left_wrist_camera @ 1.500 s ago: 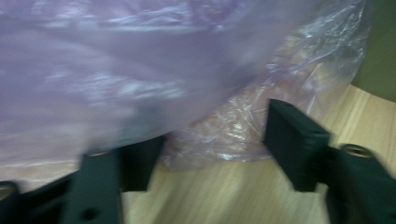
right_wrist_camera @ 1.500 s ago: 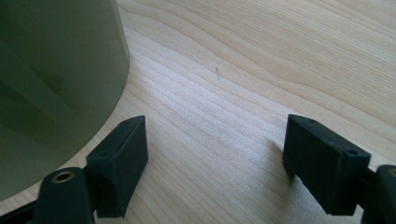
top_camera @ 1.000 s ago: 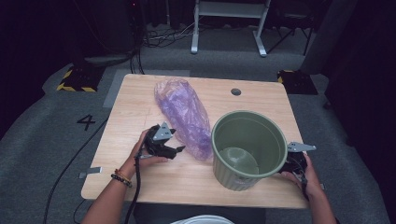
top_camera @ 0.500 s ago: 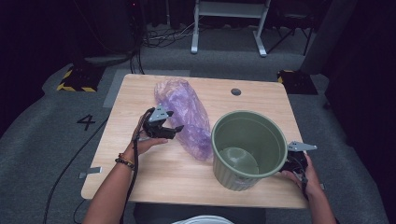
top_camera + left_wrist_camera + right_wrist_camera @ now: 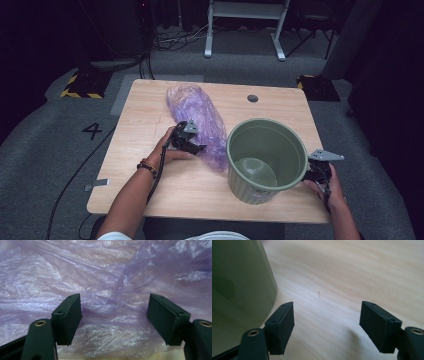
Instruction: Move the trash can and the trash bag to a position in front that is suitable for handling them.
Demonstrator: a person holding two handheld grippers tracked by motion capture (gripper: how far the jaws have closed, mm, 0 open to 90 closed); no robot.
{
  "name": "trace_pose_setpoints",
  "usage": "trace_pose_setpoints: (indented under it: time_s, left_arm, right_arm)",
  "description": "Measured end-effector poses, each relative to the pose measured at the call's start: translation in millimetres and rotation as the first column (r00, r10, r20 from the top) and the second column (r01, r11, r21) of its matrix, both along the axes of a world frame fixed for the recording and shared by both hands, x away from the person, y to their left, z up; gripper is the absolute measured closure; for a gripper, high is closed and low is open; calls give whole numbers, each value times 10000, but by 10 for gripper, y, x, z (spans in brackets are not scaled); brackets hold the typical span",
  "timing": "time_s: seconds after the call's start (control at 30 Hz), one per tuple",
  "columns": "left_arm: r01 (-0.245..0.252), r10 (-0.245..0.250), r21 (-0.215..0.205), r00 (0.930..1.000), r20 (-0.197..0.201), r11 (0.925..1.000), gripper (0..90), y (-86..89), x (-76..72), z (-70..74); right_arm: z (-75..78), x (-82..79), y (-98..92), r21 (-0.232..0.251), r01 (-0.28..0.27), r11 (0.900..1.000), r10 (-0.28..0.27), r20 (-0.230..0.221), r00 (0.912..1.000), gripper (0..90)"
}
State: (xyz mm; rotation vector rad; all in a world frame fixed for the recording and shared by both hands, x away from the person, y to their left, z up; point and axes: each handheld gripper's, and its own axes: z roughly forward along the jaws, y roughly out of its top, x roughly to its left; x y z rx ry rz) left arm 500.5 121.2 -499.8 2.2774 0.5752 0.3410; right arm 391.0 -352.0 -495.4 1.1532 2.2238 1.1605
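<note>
Bin (image 5: pixel 266 152) beside purple bag (image 5: pixel 200 117), left tool (image 5: pixel 192 142) at bag

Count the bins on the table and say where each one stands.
1: a green bin stands upright on the table's right half, beside the purple plastic bag.

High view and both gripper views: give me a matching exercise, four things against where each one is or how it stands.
Things:
1. purple plastic bag
2. green bin
3. left tool
4. right tool

States:
A. open over bare wood, beside the bin's wall
B. upright on the table, nothing inside
C. lying crumpled left of the bin
D. open, jaws at the bag's film

Pairs: 1-C, 2-B, 3-D, 4-A
</note>
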Motion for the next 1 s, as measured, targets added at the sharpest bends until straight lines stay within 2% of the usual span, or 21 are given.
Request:
trace_pose_setpoints:
  time_s: [0.1, 0.23, 0.33, 0.43, 0.47, 0.63, 0.8, 1.0]
  left_arm:
    - [25, -31, -233, 9997, -224, 9997, 278, 21, 11, -17]
    - [-364, 342, -369, 9977, -586, 9987, 278, 11, 14, -21]
    - [-701, 685, -293, 9961, -551, 9971, 278, -9, 5, -18]
    - [-989, 971, -326, 9939, -527, 9946, 278, -27, 13, -20]
    - [-1300, 1283, -306, 9904, -513, 9910, 278, -42, 22, -18]
    - [-1777, 1760, -336, 9833, -472, 9835, 279, -56, 39, -22]
    - [-2083, 2058, -376, 9766, -620, 9773, 288, 0, 25, -21]
    - [-1880, 1854, -369, 9806, -639, 9815, 289, 185, -107, -22]
  right_arm:
    - [83, 7, -5, 294, 38, 9996, -51, 463, 9989, 290]
    - [185, 26, 9, 608, 9, 9981, -65, 917, 9958, 295]
    - [242, 41, 40, 905, -175, 9957, 79, 1057, 9944, 296]
    - [279, 47, 105, 900, -446, 9949, 338, 1180, 9924, 295]
    - [286, 47, 130, 870, -611, 9943, 502, 1225, 9912, 293]
    - [288, 52, 181, 859, -832, 9928, 723, 1235, 9897, 301]
    - [269, 38, 182, 822, -836, 9931, 737, 1162, 9905, 304]
    - [234, -16, 187, 491, -861, 9951, 803, 1087, 9908, 295]
